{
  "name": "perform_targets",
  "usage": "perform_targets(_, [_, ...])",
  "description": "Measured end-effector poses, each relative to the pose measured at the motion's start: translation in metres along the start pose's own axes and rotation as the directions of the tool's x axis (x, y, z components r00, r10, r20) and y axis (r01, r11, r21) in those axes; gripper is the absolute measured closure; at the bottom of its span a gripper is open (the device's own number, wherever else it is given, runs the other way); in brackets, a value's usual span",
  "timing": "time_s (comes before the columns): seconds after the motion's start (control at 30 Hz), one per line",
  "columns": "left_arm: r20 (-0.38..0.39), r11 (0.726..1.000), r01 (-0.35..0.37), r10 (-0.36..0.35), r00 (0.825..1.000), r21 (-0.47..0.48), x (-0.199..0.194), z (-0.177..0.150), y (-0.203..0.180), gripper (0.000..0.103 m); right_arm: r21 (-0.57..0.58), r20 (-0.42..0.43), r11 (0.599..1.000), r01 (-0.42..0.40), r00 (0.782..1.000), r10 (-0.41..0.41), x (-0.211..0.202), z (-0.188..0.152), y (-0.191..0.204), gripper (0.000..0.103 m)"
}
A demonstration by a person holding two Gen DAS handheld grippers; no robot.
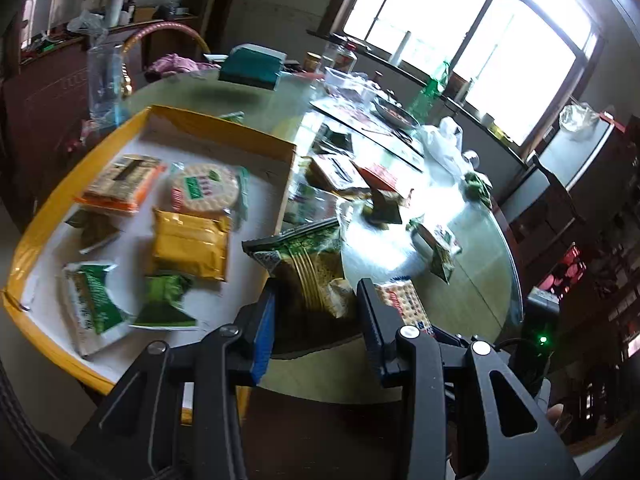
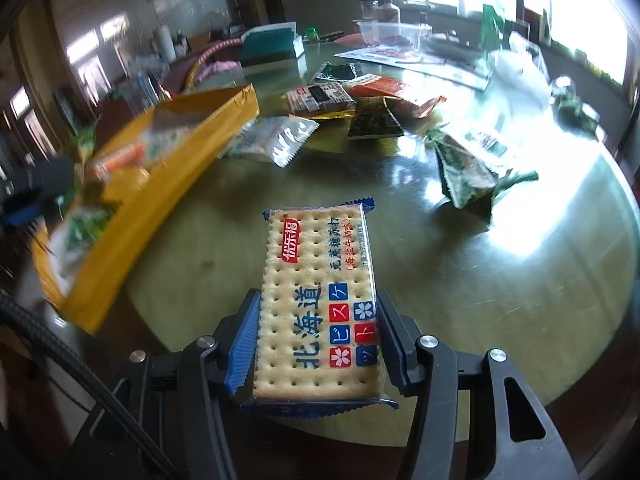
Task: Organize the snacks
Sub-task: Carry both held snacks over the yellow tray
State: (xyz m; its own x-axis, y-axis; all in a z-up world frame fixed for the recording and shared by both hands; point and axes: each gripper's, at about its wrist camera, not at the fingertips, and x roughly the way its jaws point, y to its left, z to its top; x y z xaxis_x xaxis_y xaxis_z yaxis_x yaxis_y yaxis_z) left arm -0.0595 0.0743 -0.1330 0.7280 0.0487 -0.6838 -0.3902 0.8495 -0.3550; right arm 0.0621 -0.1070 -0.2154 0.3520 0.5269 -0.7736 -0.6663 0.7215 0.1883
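Observation:
My left gripper [image 1: 316, 300] is shut on a green snack packet [image 1: 310, 268] and holds it above the table, just right of the yellow box [image 1: 224, 128]. The box holds several packets, among them a round cracker pack [image 1: 204, 190] and a yellow packet [image 1: 188, 246]. My right gripper [image 2: 318, 332] is shut on a blue-edged cracker pack [image 2: 316, 300] and holds it flat above the round table [image 2: 440, 280]; that pack also shows in the left wrist view [image 1: 404, 300]. The yellow box appears blurred at the left of the right wrist view [image 2: 160, 168].
Several loose snack packets lie mid-table: a silver one [image 2: 276, 136], a dark green one [image 2: 374, 124], an orange one [image 2: 392, 94], a green-white one [image 2: 468, 168]. A teal box [image 2: 272, 44], plastic containers, jars and a white bag [image 1: 444, 144] stand farther back near the window.

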Motion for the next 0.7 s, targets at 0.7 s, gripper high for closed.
perform_targets(0.7, [0.037, 0.992, -0.086, 0.089, 0.995, -0.091, -0.004, 0.010, 0.050, 0.063, -0.003, 0.127, 0.986, -0.169, 0.978, 0.168, -0.030, 0.030, 0.037, 0.049])
